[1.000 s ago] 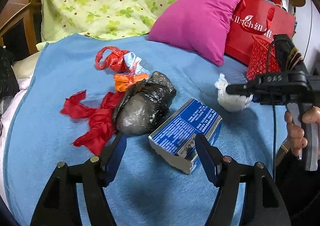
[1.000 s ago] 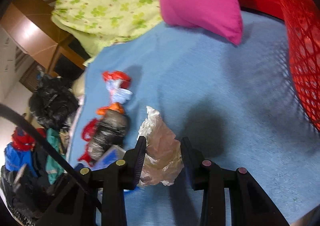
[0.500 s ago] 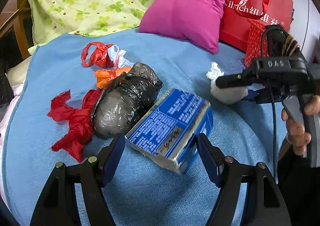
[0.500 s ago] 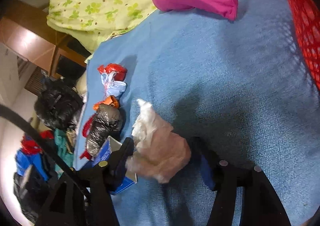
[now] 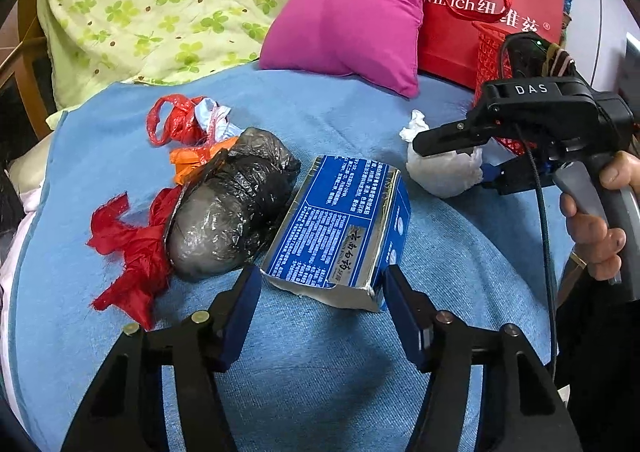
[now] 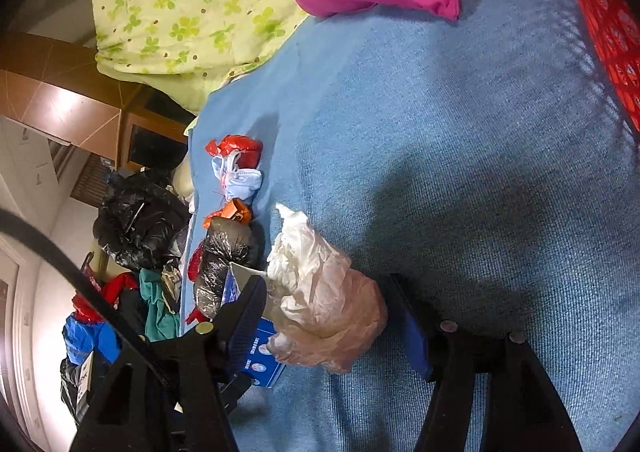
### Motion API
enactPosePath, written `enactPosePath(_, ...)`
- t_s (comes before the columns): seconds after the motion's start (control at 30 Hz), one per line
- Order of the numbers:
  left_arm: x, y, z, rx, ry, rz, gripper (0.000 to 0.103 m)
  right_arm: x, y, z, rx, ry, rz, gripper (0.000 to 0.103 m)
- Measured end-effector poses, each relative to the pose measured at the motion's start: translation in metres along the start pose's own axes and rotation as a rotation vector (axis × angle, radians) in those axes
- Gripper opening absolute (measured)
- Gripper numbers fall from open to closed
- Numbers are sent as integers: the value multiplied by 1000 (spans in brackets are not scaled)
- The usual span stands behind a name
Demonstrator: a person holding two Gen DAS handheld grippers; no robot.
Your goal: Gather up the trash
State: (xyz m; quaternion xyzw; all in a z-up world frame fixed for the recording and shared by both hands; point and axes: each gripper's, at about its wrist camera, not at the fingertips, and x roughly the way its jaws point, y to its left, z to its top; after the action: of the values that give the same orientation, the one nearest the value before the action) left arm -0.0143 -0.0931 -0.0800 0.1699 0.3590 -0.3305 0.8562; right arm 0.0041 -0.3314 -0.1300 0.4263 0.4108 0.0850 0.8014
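A blue carton (image 5: 344, 228) lies on the blue blanket (image 5: 320, 364) between the fingers of my open left gripper (image 5: 320, 292), its near end at the fingertips. A black plastic bundle (image 5: 236, 207), red plastic scraps (image 5: 132, 256), an orange wrapper (image 5: 196, 159) and a red-and-white bag (image 5: 188, 123) lie left of it. My right gripper (image 6: 332, 312) is open around a crumpled white plastic bag (image 6: 320, 292), which rests on the blanket; the bag also shows in the left wrist view (image 5: 440, 167).
A red mesh basket (image 6: 608, 19) stands at the right edge of the bed, also in the left wrist view (image 5: 490, 51). A magenta pillow (image 5: 360, 7), a red gift bag (image 5: 488, 7) and a green quilt (image 5: 160, 3) lie behind. Black bags (image 6: 136, 223) sit beside the bed.
My left gripper has moved forward so the blue carton now sits between its fingers. My right gripper has opened wider around the white bag, which has come down onto the blanket.
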Motion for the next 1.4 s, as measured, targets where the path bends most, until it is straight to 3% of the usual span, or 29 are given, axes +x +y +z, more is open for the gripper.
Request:
enactPosePath(0.13, -3, 2, 0, -4, -6, -10, 62, -1, 4, -2, 1, -29, -35, 63)
enactPosePath(0.27, -6, 2, -1, -2, -14, -19, 59, 1, 23, -9, -101, -66, -149, 59)
enactPosePath(0.3, -8, 3, -2, 1, -17, -21, 50, 2, 26, -10, -126, -73, -175, 58)
enactPosePath(0.37, -5, 5, -3, 0, 8, -29, 8, 4, 33, -13, -171, -86, -228, 54)
enactPosePath(0.47, 1, 13, -8, -24, 53, -14, 8, 7, 39, -14, -208, -96, -264, 50)
enactPosePath(0.73, -11, 32, -6, -95, 13, -14, 14, 10, 35, -12, -188, -87, -266, 50)
enactPosePath(0.9, -20, 29, -5, -80, -33, -23, 45, 10, 34, -13, -195, -81, -250, 52)
enactPosePath(1.23, -21, 29, 0, -91, -55, -30, 66, -6, 36, -11, -200, -130, -250, 48)
enactPosePath(1.4, -21, 21, 5, -75, -75, -23, 71, -8, 25, -7, -180, -118, -311, 48)
